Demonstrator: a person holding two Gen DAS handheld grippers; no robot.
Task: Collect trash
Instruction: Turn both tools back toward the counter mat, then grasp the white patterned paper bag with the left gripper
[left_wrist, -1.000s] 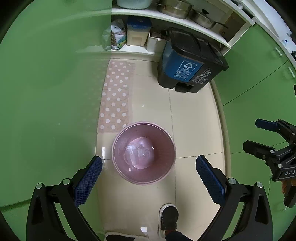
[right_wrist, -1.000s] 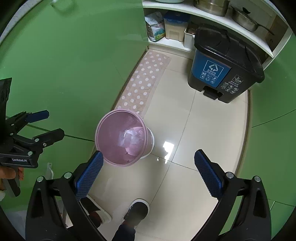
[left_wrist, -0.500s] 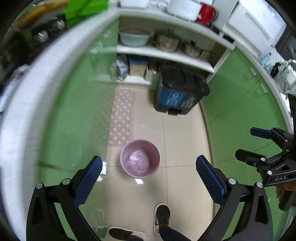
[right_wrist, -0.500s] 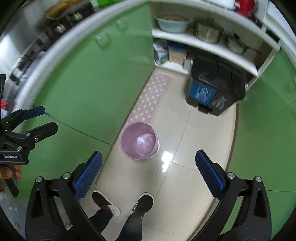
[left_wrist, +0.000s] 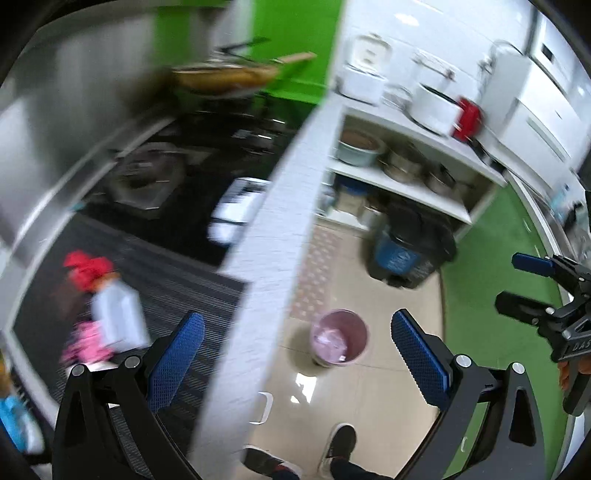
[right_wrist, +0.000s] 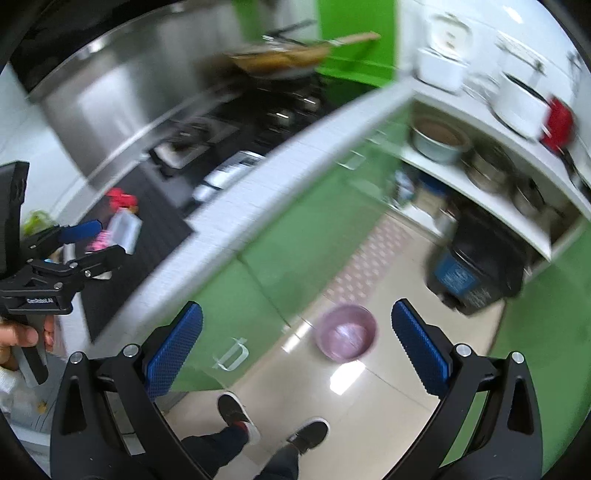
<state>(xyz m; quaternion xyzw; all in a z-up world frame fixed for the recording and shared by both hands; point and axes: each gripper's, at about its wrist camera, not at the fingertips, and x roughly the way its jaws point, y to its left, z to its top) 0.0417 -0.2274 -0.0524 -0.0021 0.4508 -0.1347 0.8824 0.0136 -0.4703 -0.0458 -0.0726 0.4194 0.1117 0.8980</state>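
— Where did the pink bin (left_wrist: 339, 339) stand as both tongs rose from the floor?

— Far below on the tiled floor, near the foot of the green cabinet front (right_wrist: 255, 266), holding crumpled clear plastic. A second before, it had filled the middle of the left wrist view; now it looked small, and the white edge of the counter (left_wrist: 280, 206) cut across the picture above it.

— And the tongs themselves?

— The left tongs (left_wrist: 297, 354) were spread wide with nothing between the blue pads, as they had been a second before. The right tongs (right_wrist: 297, 347) were likewise spread wide and empty.

— What had come into sight?

— The counter's dark top, blurred by motion. On it, well up and left of the bin, lay a pale box-like item (left_wrist: 118, 317) with something red (left_wrist: 86, 267) and something pink (left_wrist: 86, 345) beside it; the blur hid what they were. The black-and-blue pedal bin (left_wrist: 410, 243) stood beyond the pink bin, under the white shelves (left_wrist: 417, 184) of pots.

— The person?

— Two dark shoes (right_wrist: 273, 428) stood on the tiles just this side of the bin.
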